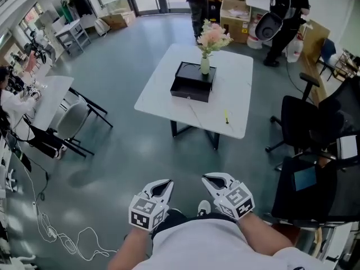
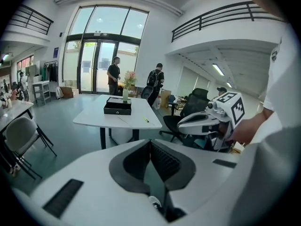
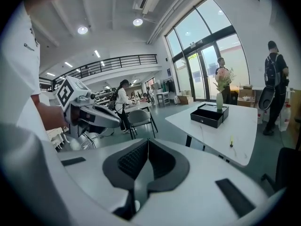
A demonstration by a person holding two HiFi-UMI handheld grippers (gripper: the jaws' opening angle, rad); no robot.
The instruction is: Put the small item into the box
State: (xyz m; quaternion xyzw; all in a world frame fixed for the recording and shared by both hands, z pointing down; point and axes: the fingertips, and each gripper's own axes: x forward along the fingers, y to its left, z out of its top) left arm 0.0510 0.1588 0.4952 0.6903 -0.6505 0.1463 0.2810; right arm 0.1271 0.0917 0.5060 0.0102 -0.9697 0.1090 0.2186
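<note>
Closest up, left gripper [image 1: 164, 184] and right gripper [image 1: 210, 179] sit low by the person's waist. The fingers are pressed together on both, nothing in them. Way off across the grey floor [image 1: 140, 151] is the white bench [image 1: 160, 89]. The small yellow item [image 1: 226, 117] lies flat on it near the right front edge, long axis running roughly front to back; can't tell which end is the tip. The black box [image 1: 191, 83] sits open, left of the item and further back, not touching it, with a flower vase [image 1: 205, 65] at its far side. Black office chairs [image 1: 306, 122] crowd the bench's right side, and a grey chair [image 1: 70, 121] stands off to the left.
</note>
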